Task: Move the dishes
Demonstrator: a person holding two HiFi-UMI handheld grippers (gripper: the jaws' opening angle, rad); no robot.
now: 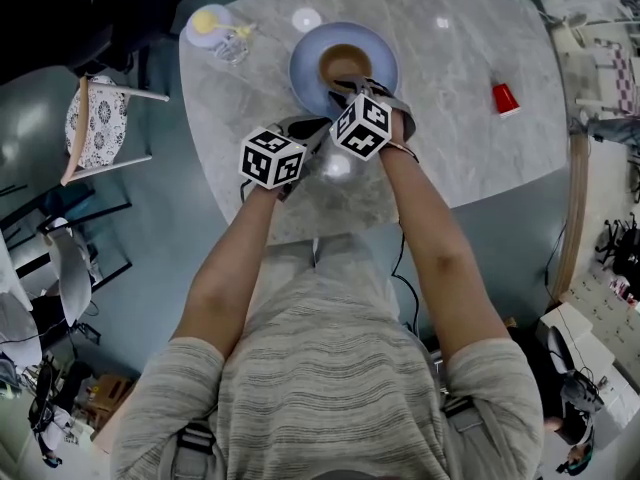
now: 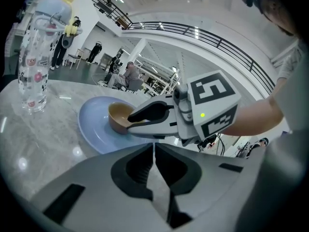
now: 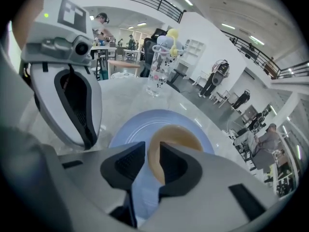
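The marble table [image 1: 455,63] bears a blue plate [image 1: 304,68], bottle [image 1: 222,34] and red cup [image 1: 505,98].

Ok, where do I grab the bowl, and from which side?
Grip the near rim, coming from above on your side, with one jaw inside and one outside. The bowl sits upright, mouth up, on the plate. Its wall looks thin enough to pinch, while the body looks too wide to span. The right gripper, open, seems to straddle that rim now.

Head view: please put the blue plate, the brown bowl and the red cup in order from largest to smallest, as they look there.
1. blue plate
2. brown bowl, which sits on the plate
3. red cup, clearly the smallest
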